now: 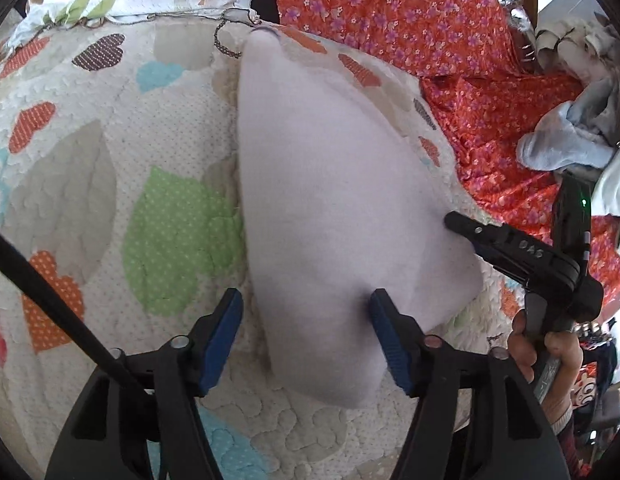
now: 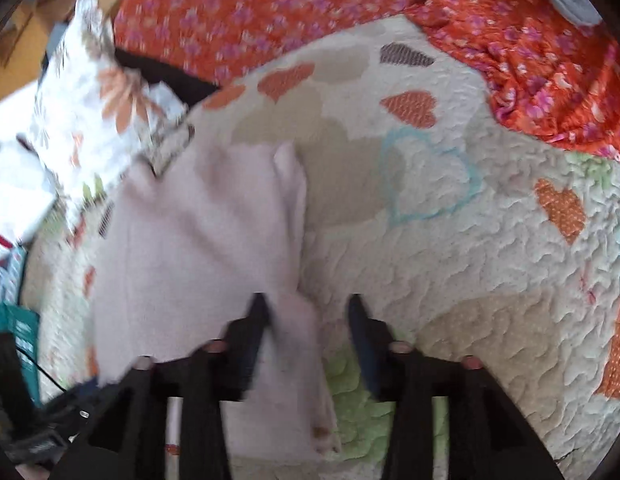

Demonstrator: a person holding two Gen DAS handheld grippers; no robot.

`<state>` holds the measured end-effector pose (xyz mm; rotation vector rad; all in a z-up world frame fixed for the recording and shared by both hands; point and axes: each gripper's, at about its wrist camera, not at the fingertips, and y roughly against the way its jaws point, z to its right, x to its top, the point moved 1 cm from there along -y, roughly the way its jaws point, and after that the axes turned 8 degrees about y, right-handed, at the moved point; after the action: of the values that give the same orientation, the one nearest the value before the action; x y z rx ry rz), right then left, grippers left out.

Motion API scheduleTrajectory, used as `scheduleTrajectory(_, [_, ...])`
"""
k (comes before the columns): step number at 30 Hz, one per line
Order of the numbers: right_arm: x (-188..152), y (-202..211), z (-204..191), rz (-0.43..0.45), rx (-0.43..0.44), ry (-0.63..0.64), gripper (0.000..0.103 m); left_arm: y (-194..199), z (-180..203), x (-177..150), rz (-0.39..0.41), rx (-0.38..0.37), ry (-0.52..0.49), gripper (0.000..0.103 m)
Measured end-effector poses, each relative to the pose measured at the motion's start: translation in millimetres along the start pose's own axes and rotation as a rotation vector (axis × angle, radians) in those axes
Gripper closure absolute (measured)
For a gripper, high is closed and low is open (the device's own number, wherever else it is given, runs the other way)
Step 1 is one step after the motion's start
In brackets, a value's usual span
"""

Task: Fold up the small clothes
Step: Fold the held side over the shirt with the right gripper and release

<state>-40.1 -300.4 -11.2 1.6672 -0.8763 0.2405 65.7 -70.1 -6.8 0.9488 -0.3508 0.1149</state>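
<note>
Pale pink knit garment (image 1: 330, 200) flat on heart-patterned quilt (image 1: 110, 160) — left gripper (image 1: 306, 340) parted, straddling its 6 o'clock edge; right gripper (image 2: 306, 320) parted, gripping nothing.

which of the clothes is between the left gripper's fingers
The pale pink garment, spread on the heart quilt; the light blue clothes lie far off on the orange sheet.

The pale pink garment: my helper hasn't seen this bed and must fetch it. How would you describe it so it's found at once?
Find the white quilt patched with coloured hearts, beside the orange floral sheet. The pale pink garment lies flat in its middle. It is the only plain, unpatterned cloth there; the bluish clothes sit heaped apart on the sheet.
</note>
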Motion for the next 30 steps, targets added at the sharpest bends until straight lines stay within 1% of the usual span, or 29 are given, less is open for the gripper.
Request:
scheduleTrajectory(1, [0, 1, 2, 0.001, 0.011, -0.013, 0.048, -1, -1, 0, 0.001, -0.014, 0.010, 0.030])
scheduleTrajectory(3, [-1, -1, 3, -0.009, 0.020, -0.026, 0.048, -7, 0, -3, -0.009, -0.024, 0.016, 0.028])
scheduleTrajectory(4, [-3, -3, 2, -0.008, 0.010, -0.026, 0.048, -13, 3, -7, -0.031, -0.019, 0.006, 0.031])
scheduleTrajectory(5, [-5, -2, 0, 0.002, -0.004, -0.021, 0.048, -18, 5, -12, -0.055, -0.019, -0.010, 0.040])
scheduleTrajectory(6, [-4, -1, -2, 0.012, -0.013, -0.013, 0.048, -24, 9, -18, -0.088, 0.009, -0.040, 0.060])
scheduleTrajectory(7, [-5, 2, -4, 0.020, -0.021, -0.003, 0.048, -26, 12, -22, -0.087, 0.038, -0.059, 0.062])
scheduleTrajectory(8, [-4, 3, -4, 0.023, -0.026, 0.002, 0.048, -25, 15, -25, -0.070, 0.056, -0.080, 0.063])
scheduleTrajectory(10, [-5, 1, -4, 0.016, -0.020, -0.001, 0.048, -22, 16, -29, -0.066, 0.063, -0.087, 0.066])
scheduleTrajectory(13, [-9, -10, -1, -0.023, 0.011, -0.022, 0.047, -11, 14, -28, -0.070, 0.036, -0.092, 0.071])
scheduleTrajectory(15, [-10, -15, 2, -0.038, 0.048, -0.042, 0.045, 2, 12, -21, -0.049, -0.021, -0.076, 0.071])
scheduleTrajectory(17, [-11, -21, 5, -0.042, 0.085, -0.063, 0.037, 11, 6, -15, -0.019, -0.052, -0.035, 0.064])
scheduleTrajectory(18, [-10, -25, 5, -0.039, 0.091, -0.063, 0.032, 11, 3, -13, -0.007, -0.057, -0.021, 0.048])
scheduleTrajectory(19, [-8, -31, 7, -0.039, 0.095, -0.063, 0.031, 10, 0, -11, 0.007, -0.060, -0.003, 0.036])
scheduleTrajectory(21, [-7, -48, 8, -0.060, 0.131, -0.085, 0.029, 2, -6, -4, 0.024, -0.073, 0.043, 0.032])
scheduleTrajectory(22, [-7, -51, 8, -0.050, 0.133, -0.093, 0.025, -5, -7, -2, 0.015, -0.084, 0.062, 0.031])
scheduleTrajectory(23, [-8, -51, 6, -0.026, 0.122, -0.097, 0.025, -13, -10, 1, 0.000, -0.101, 0.085, 0.031])
scheduleTrajectory(24, [-8, -51, 3, -0.021, 0.107, -0.100, 0.026, -24, -14, 2, -0.028, -0.114, 0.112, 0.031])
scheduleTrajectory(25, [-8, -49, -1, -0.015, 0.094, -0.105, 0.031, -30, -14, 2, -0.043, -0.117, 0.117, 0.033])
scheduleTrajectory(26, [-7, -48, -4, -0.012, 0.120, -0.114, 0.038, -34, -11, 3, -0.039, -0.105, 0.099, 0.038])
scheduleTrajectory(27, [-7, -52, -8, -0.043, 0.214, -0.145, 0.075, -33, -4, 3, -0.027, -0.060, 0.057, 0.058])
scheduleTrajectory(28, [-6, -53, -10, -0.053, 0.225, -0.166, 0.075, -31, 1, 0, -0.034, -0.035, 0.026, 0.084])
scheduleTrajectory(29, [-6, -50, -15, -0.048, 0.222, -0.159, 0.075, -24, 6, 0, -0.048, -0.059, 0.014, 0.087])
scheduleTrajectory(30, [-6, -47, -19, -0.050, 0.238, -0.159, 0.076, -14, 8, -1, -0.036, -0.055, 0.019, 0.087])
